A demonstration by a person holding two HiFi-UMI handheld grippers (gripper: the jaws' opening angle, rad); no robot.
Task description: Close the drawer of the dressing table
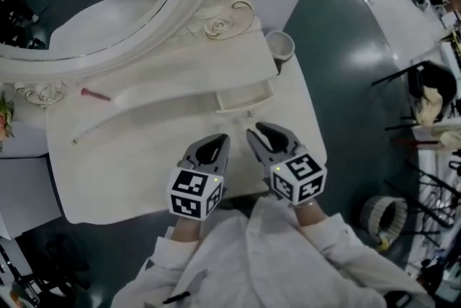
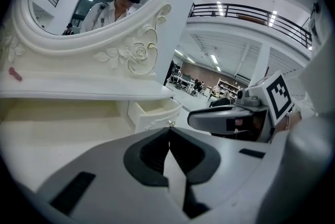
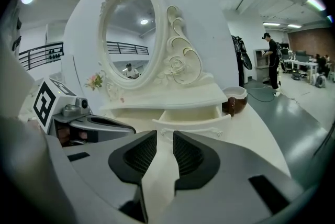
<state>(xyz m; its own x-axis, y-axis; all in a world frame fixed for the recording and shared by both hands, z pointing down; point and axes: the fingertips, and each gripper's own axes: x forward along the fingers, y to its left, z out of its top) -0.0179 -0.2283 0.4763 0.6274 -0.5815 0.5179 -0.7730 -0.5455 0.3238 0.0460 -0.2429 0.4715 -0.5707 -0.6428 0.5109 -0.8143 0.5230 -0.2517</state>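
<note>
Drawer open, pulled out from under the raised shelf, toward the right edge of the dressing table. Just in front of it, not touching, 2 grippers side by side near the front edge. Left gripper with jaws pressed together, empty. Right gripper with jaws a narrow slit apart, nothing between. Cup at the back right corner. Pink stick at the shelf's left end.

The mirror runs off the top edge of the head view. The flowers at the counter's left edge are cut by the frame. The small pink thing on the shelf is too small to identify. The drawer's back end is hidden under that shelf.
</note>
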